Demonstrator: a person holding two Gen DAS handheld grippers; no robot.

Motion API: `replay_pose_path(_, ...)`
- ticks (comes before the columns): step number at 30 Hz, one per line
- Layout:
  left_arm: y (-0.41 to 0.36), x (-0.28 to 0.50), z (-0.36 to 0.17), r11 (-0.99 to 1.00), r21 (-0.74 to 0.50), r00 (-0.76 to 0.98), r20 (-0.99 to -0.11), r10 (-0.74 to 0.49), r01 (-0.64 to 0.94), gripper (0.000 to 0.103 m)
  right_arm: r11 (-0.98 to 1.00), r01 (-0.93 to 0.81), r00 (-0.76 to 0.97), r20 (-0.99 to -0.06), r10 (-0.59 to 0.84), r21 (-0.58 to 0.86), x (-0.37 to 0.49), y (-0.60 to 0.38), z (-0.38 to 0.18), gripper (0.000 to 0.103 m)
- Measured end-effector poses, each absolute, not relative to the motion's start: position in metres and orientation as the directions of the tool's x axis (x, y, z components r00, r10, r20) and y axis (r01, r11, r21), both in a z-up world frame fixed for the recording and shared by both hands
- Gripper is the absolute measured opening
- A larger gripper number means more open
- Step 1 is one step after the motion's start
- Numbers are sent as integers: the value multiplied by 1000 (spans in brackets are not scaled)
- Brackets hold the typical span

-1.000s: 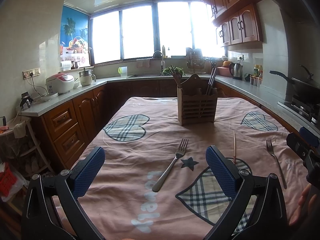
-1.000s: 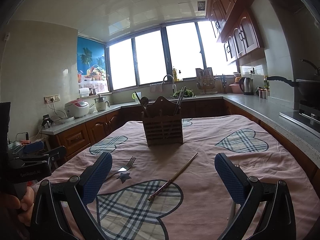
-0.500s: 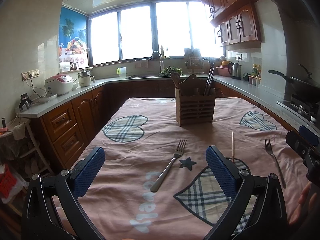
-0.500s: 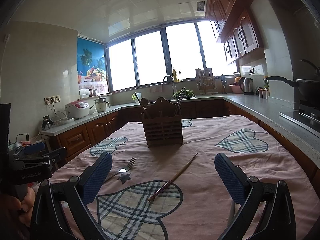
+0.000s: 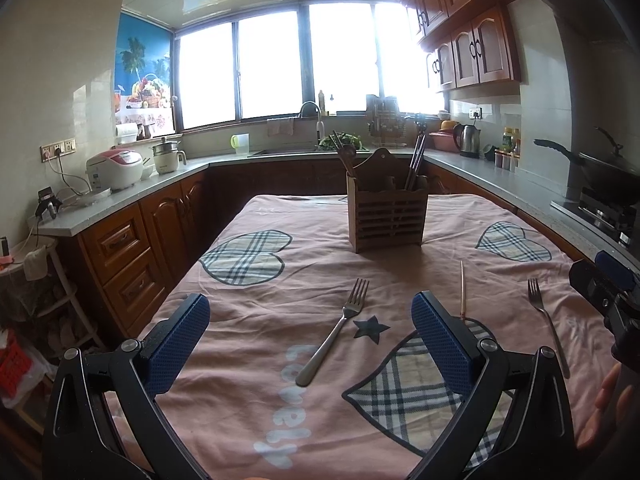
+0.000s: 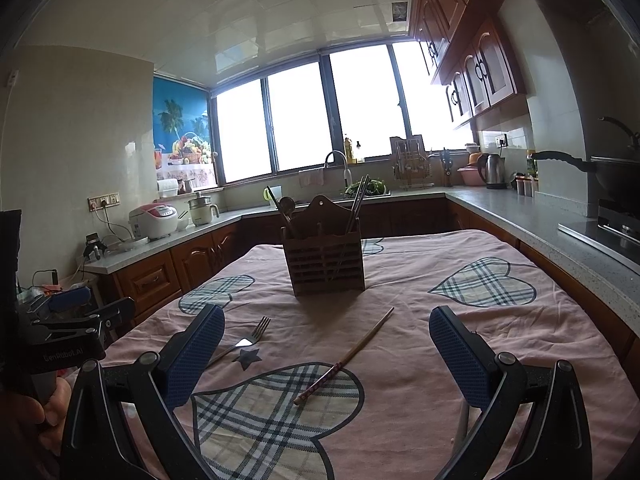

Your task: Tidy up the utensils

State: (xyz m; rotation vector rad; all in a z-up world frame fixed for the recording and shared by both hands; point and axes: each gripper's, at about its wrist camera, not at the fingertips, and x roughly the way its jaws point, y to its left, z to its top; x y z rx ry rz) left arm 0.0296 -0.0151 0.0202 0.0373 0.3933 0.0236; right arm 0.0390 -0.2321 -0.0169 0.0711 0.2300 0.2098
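Observation:
A wooden utensil holder (image 5: 386, 218) stands mid-table with spoons and chopsticks in it; it also shows in the right wrist view (image 6: 326, 258). A metal fork (image 5: 336, 330) lies on the pink cloth between my left gripper's (image 5: 310, 334) open fingers. A single chopstick (image 5: 462, 290) and a second fork (image 5: 546, 320) lie to its right. My right gripper (image 6: 326, 350) is open and empty above the chopstick (image 6: 346, 356). The first fork (image 6: 244, 340) lies by its left finger. The second fork's handle (image 6: 462, 420) shows behind its right finger.
The table carries a pink cloth (image 5: 280, 288) with plaid hearts. Counters with wooden cabinets (image 5: 132, 240) run along the left, back and right. A stove with a wok (image 5: 608, 184) is at the right. The other gripper shows at each view's edge (image 6: 68, 336).
Both views have shifted only slightly; the left gripper has drifted a little so the table items sit slightly lower-left. Both grippers stay open and empty.

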Motion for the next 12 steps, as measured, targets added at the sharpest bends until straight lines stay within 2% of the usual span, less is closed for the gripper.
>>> replay_pose_path(12,-21,35,21,999,39,921,-389,4,12,103,973,-204,942,-250,225,109,53,-234,-18,103)
